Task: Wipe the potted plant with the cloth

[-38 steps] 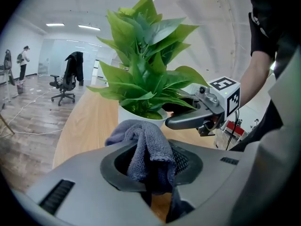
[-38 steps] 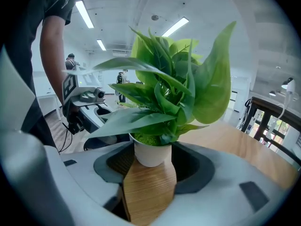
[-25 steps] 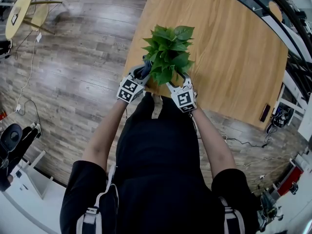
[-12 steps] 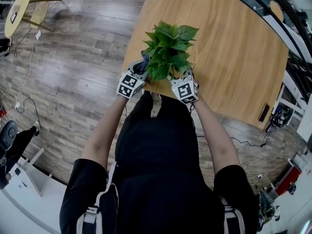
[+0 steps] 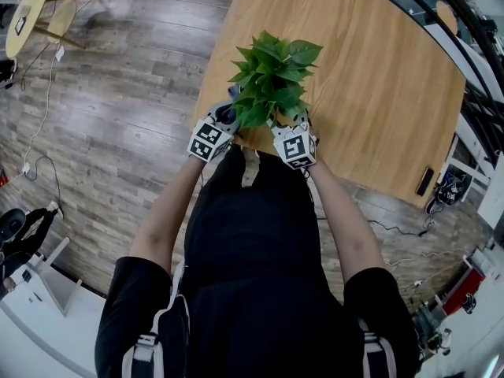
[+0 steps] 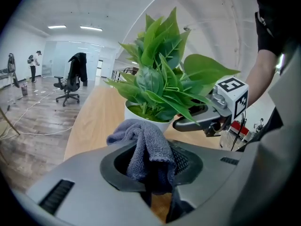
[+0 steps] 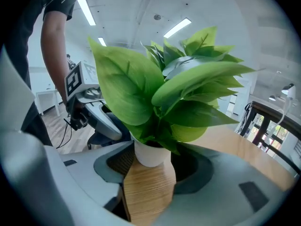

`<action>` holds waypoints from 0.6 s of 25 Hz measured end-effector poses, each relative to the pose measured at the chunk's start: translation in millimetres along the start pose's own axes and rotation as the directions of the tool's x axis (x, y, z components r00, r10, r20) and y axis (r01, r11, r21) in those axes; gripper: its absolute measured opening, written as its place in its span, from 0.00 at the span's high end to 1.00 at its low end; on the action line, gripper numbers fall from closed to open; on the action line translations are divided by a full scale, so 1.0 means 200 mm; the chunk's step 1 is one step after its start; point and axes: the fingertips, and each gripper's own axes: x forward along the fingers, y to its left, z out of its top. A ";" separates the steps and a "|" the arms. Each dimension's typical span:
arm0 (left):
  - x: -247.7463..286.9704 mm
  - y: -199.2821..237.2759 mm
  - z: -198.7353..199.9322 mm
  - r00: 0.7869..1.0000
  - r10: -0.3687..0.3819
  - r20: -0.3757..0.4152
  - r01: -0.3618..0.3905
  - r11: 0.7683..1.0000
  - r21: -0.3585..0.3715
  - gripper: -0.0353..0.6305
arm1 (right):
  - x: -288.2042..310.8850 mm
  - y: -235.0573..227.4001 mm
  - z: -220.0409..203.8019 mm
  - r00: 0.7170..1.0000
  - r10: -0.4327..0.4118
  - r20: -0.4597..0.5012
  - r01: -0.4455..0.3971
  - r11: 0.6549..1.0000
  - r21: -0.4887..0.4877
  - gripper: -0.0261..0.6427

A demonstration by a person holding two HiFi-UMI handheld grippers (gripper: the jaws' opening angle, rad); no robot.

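The potted plant (image 5: 272,77) stands upright at the near edge of the table (image 5: 378,93), close to its left corner. Bare wood lies open beyond the plant and to its right; on the left the tabletop ends just beside the pot, with floor below.

My right gripper (image 5: 287,136) grasps the white pot, one jaw against each side. My left gripper (image 5: 220,124) is clenched on the grey cloth (image 6: 146,147), bunched just before the pot rim; I cannot confirm contact. The grippers sit near each other, one on either side of the pot.

Compared with one second ago, both grippers have advanced farther over the table edge.
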 end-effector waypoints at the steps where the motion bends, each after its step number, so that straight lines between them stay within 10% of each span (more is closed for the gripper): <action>1: 0.00 0.01 0.00 1.000 0.008 0.003 -0.008 1.000 -0.005 0.76 | -0.01 0.02 0.00 1.000 0.009 -0.001 -0.009 1.000 -0.015 0.59; 7: -0.02 0.07 0.01 1.000 0.028 0.003 -0.028 0.999 0.045 0.76 | -0.08 0.25 0.02 0.997 0.076 0.006 -0.074 0.988 -0.136 0.59; 12: -0.04 0.16 0.02 0.996 0.081 0.027 -0.081 0.997 -0.008 0.76 | -0.08 0.06 -0.04 0.999 -0.027 -0.021 0.028 0.999 0.041 0.59; 15: -0.03 0.18 0.04 0.993 0.110 0.032 -0.110 0.994 0.004 0.76 | -0.04 0.01 -0.07 0.999 -0.009 -0.039 0.008 1.000 -0.013 0.59</action>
